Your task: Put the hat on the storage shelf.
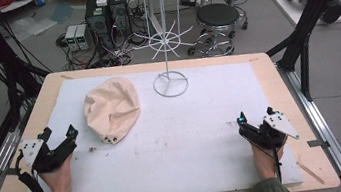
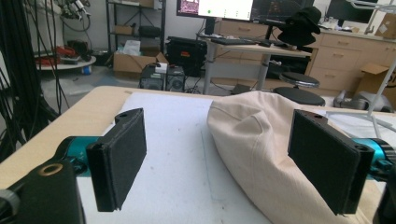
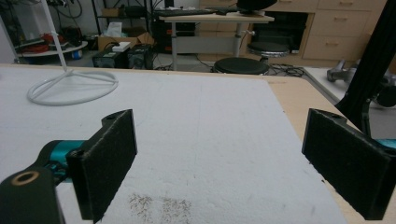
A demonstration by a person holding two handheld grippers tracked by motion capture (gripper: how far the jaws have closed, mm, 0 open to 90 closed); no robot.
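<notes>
You lose the white wire rack's top past the high view's edge; your beige cap's right side hides behind a jaw.

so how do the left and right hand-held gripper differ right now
The left hand-held gripper sits close to the beige cap, while the right hand-held gripper is far from it. In its own view the left frames the cap's edge; the right frames bare white mat. Both are open, held low near the table's front edge.
</notes>
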